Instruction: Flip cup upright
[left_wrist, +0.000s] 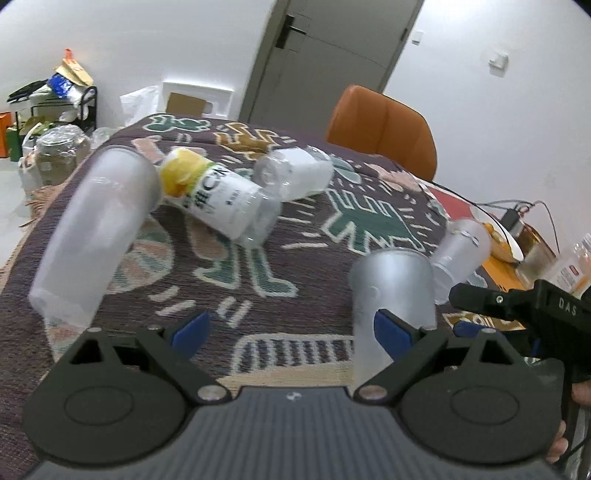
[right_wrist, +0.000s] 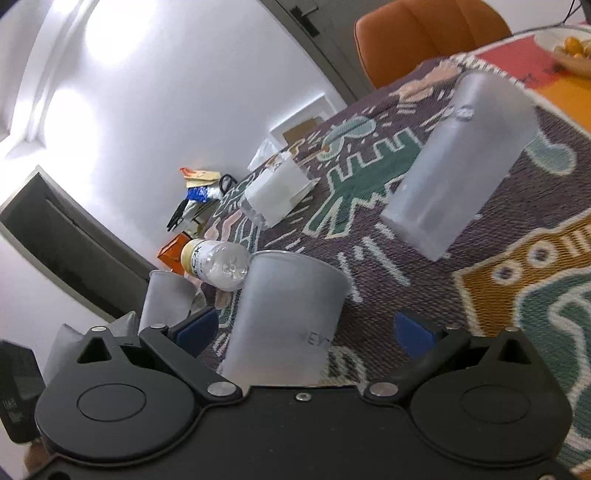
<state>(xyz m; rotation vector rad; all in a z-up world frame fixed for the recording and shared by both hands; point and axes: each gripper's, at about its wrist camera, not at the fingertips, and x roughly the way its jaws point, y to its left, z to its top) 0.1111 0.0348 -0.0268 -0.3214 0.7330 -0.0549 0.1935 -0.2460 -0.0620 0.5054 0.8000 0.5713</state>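
Several frosted plastic cups stand on a patterned rug-like cloth. In the left wrist view one cup stands at the left, one just beyond the right blue pad, and one farther right. My left gripper is open and empty. The right gripper shows at the right edge. In the right wrist view my right gripper is open, with a cup between its fingers, untouched by the right pad. Another cup stands farther off, mouth down.
A yellow-capped bottle and a clear labelled bottle lie on the cloth. An orange chair stands behind the table. A plate with food and cables sit at the right. Clutter lines the left wall.
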